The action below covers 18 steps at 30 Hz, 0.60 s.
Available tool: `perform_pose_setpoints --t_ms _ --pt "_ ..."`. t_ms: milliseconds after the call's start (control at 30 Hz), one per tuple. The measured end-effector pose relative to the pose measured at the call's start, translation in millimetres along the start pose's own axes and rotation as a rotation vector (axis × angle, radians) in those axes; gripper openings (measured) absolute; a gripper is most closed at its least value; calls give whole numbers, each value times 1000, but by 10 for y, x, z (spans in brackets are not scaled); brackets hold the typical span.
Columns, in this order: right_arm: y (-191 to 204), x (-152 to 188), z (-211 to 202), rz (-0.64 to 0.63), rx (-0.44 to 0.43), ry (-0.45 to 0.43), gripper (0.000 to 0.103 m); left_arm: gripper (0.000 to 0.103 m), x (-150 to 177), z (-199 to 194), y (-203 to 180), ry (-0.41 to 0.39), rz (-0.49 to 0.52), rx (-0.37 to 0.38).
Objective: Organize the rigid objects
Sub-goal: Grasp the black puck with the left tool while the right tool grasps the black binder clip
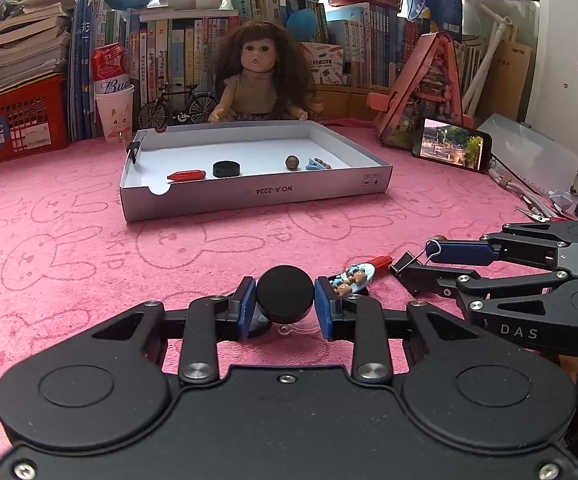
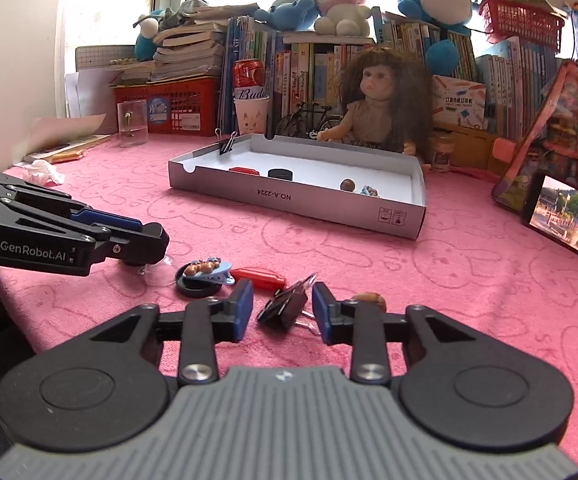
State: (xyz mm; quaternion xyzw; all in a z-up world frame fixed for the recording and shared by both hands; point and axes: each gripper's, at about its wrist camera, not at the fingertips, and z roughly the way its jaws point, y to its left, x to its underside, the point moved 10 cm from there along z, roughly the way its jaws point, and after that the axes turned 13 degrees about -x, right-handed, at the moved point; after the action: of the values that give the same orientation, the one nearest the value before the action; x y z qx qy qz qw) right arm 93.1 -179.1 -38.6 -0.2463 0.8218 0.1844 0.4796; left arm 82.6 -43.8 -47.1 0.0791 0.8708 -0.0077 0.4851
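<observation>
between the blue pads of my left gripper (image 1: 285, 306) sits a black round cap (image 1: 285, 294), pads touching both its sides, so i judge it gripped, low over the pink cloth (image 1: 89, 248). my right gripper (image 2: 282, 312) is spread wide around a black binder clip (image 2: 283, 307) lying on the cloth, pads apart from it on either side, holding nothing. going by size: the white box (image 1: 257, 194) stands well ahead of both grippers, with a red pen-like piece (image 1: 187, 176), another black cap (image 1: 226, 169), a brown ball (image 1: 292, 162) and a small blue clip (image 1: 316, 165) already inside, and a binder clip (image 1: 134, 151) pinched on its left wall. near my grippers lie a blue hair clip with little bears (image 2: 208, 271) resting on a black disc (image 2: 198, 286), a red piece (image 2: 261, 278), and a brown ball (image 2: 369, 299) just beside my right finger. i judge the cap light, stiff and smooth, apt to slip, so hold it across its widest part. i would take the binder clip by its stiff black body, since its wire handles swing.
</observation>
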Motion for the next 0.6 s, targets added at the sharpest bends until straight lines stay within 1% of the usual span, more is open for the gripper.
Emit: perform_pose_setpoints --t_ms 200,233,300,433,600 --pt "41 69 110 -19 38 22 53 30 2 6 13 2 -3 -7" --pt "37 68 107 -14 43 14 50 30 4 8 22 3 -6 -9" --pt "14 64 87 21 43 -2 27 30 3 14 41 3 -14 -14" --pt "-36 22 28 53 58 -36 24 30 -15 27 69 3 -26 -24" --pt "-110 -67 -18 74 72 -60 24 30 -97 68 100 -1 -35 -42"
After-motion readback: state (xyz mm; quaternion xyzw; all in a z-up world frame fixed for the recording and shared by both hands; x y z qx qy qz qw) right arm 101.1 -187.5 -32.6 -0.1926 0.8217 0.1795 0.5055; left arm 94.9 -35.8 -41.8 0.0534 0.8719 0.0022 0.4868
